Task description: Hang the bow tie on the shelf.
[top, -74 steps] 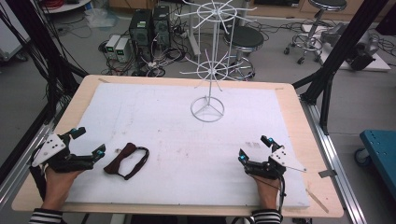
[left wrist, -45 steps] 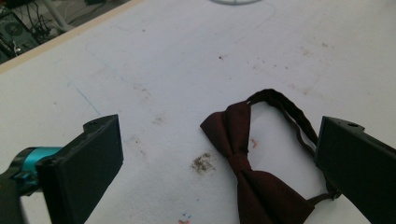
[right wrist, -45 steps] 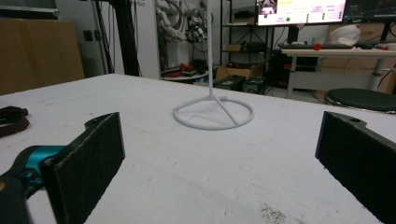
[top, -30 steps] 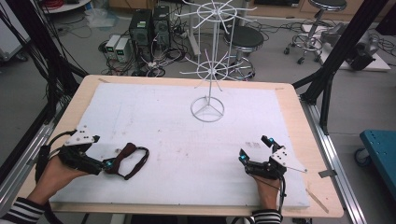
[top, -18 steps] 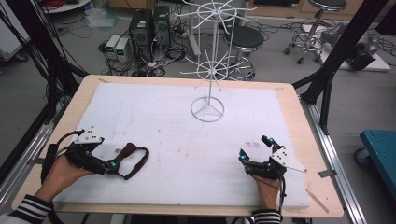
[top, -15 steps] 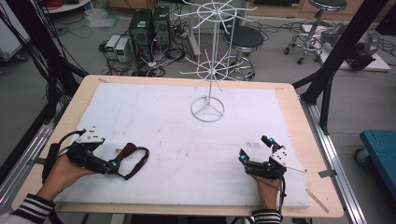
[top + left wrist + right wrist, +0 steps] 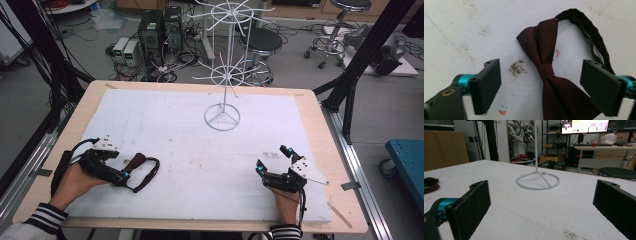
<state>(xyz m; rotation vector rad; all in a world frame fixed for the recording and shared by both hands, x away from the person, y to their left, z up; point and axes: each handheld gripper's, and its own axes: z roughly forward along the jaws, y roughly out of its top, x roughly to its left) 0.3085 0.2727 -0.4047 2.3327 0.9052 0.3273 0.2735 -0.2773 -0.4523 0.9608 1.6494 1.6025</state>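
A dark red bow tie (image 7: 549,75) with a black strap (image 7: 594,37) lies flat on the white foam mat (image 7: 200,130) at the front left. My left gripper (image 7: 124,176) hovers over it, open, its jaws either side of the bow's knot, as the left gripper view (image 7: 541,87) shows. The bow tie (image 7: 136,161) and its strap loop (image 7: 150,172) lie just beyond the gripper's tips in the high view. My right gripper (image 7: 272,162) rests open at the front right, nothing between its jaws. A white wire display stand (image 7: 222,117) rises at the mat's far middle.
The stand's ring base (image 7: 538,182) sits ahead of my right gripper (image 7: 541,207). The bow tie's strap (image 7: 430,183) lies at the far left of that view. Beyond the table stand computers (image 7: 160,27), stools (image 7: 262,42) and black frame posts (image 7: 365,55).
My left gripper has moved right from the mat's left edge and come down over the bow tie, jaws still open. The right gripper has stayed put.
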